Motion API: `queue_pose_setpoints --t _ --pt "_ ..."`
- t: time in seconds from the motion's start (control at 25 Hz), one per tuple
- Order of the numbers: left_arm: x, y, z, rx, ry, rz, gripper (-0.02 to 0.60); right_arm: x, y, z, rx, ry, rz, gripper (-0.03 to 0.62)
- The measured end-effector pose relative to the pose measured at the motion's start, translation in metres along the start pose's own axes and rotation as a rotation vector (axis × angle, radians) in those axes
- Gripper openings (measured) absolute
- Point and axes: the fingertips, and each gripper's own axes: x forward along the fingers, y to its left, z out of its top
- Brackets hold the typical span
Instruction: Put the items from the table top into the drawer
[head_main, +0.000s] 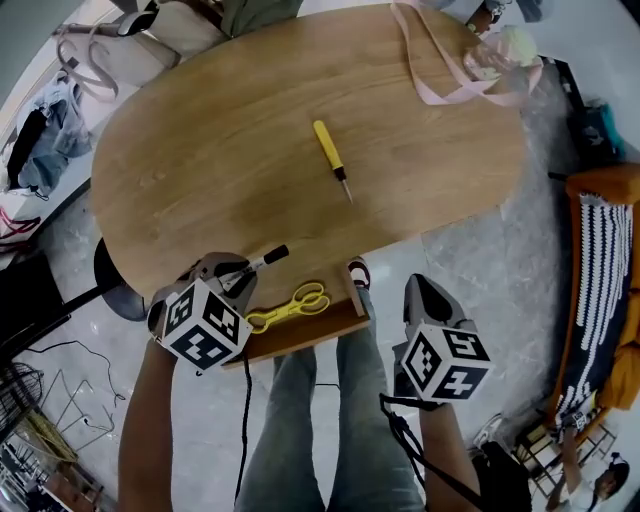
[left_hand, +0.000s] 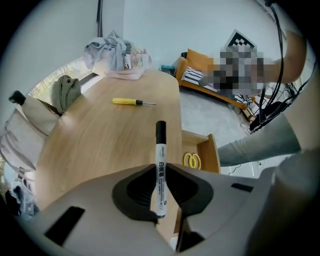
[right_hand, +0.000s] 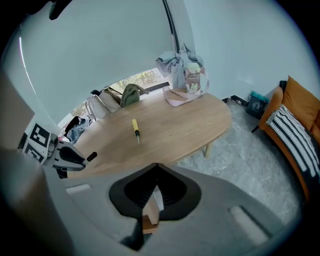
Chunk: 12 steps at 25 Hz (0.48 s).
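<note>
Two grippers sit at the near edge of an oval table (head_main: 200, 150) of pale, smooth-grained wood in the head view. The left gripper (head_main: 238, 276), tilted steeply down from a bare forearm, pinches a marker (head_main: 262, 262), a slim white barrel whose black cap sticks out past the tips. Just right of it a shallow wooden drawer (head_main: 300, 338) stands pulled out, with yellow-handled scissors (head_main: 290, 305) flat inside. A yellow-handled screwdriver (head_main: 331, 160) lies on the table well beyond both grippers. The right gripper (head_main: 420, 290) hangs off the table, right of the drawer, over grey floor.

In the left gripper view, the left gripper (left_hand: 160, 167) has its jaws narrow, dark pads clamped on the printed barrel of the marker (left_hand: 160, 150). The drawer (left_hand: 210, 150) and scissors (left_hand: 192, 160) lie just right of the tips, and the screwdriver (left_hand: 131, 101) lies far ahead on the table (left_hand: 100, 135).

In the right gripper view, the right gripper (right_hand: 157, 167) has its tips drawn together on nothing. The table (right_hand: 190, 120) and screwdriver (right_hand: 135, 129) lie ahead, and the left gripper (right_hand: 70, 157) is far to the left.
</note>
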Motion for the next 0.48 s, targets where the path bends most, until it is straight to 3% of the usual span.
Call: queue_pose_setpoints --t 0.48 --pt "-0.017 -0.06 -0.025 -0.078 -0.045 -0.025 0.061 -0.021 0.023 -0.034 0.039 -0.034 -0.008 0.006"
